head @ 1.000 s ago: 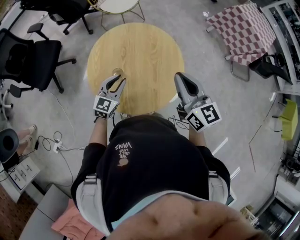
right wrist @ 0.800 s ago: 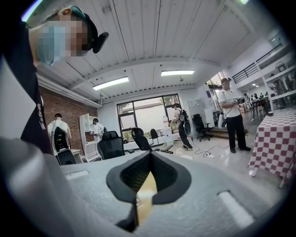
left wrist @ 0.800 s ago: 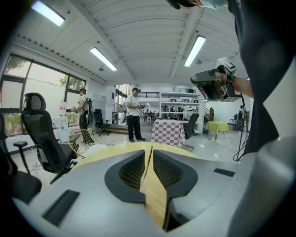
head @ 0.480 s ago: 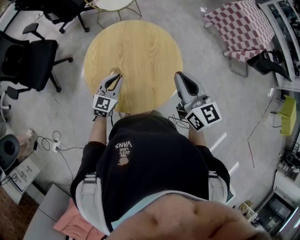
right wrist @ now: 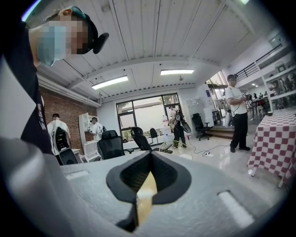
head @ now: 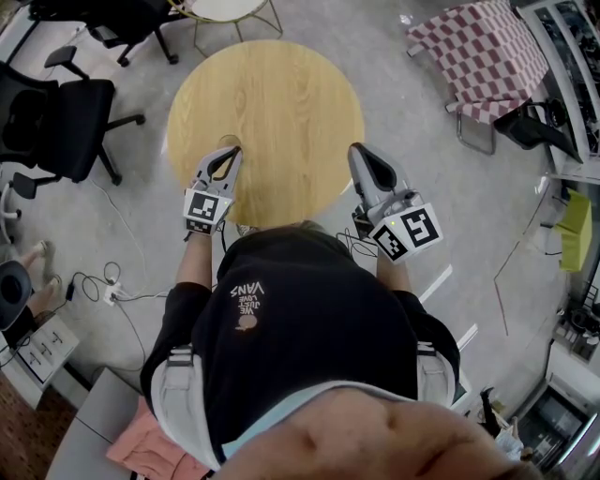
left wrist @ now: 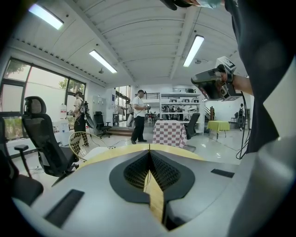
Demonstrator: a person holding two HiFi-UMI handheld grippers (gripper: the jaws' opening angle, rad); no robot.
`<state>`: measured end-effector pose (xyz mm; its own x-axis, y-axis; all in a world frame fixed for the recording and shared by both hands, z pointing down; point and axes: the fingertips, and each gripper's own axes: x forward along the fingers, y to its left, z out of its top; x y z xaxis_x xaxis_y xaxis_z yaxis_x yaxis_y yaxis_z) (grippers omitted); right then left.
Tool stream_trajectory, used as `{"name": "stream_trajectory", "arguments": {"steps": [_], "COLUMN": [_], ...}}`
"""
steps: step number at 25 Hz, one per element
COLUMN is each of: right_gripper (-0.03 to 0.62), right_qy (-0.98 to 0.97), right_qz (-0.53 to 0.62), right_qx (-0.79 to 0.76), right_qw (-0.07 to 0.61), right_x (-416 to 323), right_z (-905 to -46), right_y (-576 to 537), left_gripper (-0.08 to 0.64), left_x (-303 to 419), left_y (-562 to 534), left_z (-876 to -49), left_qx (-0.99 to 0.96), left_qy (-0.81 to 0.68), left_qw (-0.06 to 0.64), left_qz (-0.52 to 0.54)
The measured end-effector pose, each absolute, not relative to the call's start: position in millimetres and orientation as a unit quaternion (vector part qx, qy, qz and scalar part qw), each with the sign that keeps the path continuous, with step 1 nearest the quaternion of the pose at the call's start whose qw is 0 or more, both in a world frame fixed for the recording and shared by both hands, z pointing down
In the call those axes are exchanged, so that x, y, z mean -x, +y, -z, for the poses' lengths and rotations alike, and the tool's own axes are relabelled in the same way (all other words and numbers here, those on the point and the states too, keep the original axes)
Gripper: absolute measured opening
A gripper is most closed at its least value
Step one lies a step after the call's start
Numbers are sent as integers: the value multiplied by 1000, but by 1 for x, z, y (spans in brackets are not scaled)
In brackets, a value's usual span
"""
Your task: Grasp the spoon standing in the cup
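Observation:
No cup or spoon shows in any view. A round wooden table (head: pixel 272 103) stands bare in front of me. My left gripper (head: pixel 229 153) hovers over the table's near left edge, its jaws meeting at the tips with nothing between them. My right gripper (head: pixel 360 154) is at the near right edge, likewise shut and empty. In the left gripper view the shut left gripper (left wrist: pixel 149 147) points level across the room, with the tabletop's edge (left wrist: pixel 111 156) just below it. In the right gripper view the right gripper (right wrist: pixel 150 155) is closed too.
Black office chairs (head: pixel 56 122) stand left of the table. A checkered-cloth table (head: pixel 483 61) is at the back right and a wire-legged stool (head: pixel 230 11) just beyond the table. Cables (head: pixel 112 281) lie on the floor at left. People stand far off (left wrist: pixel 137 115).
The head view has shifted slightly. Both grippers keep nearly the same places at the table's near edge, and both stay shut.

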<state>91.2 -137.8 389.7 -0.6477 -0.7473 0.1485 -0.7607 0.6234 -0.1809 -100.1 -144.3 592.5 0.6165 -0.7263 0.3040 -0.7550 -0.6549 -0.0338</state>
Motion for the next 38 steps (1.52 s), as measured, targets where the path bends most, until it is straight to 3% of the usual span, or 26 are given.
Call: {"name": "stream_trajectory", "arguments": {"steps": [38], "right_gripper": [-3], "right_qy": [-911], "right_qz": [-120], "right_qx": [-394], "right_qw": [14], "right_x": [-80], "right_z": [-391], "right_y": [-127], "left_gripper": [11], "left_x": [110], "left_y": [-133], "left_z": [-519], "left_qx": [-889], "left_qy": [-447], "left_qw": [23], "left_qz": [-100]}}
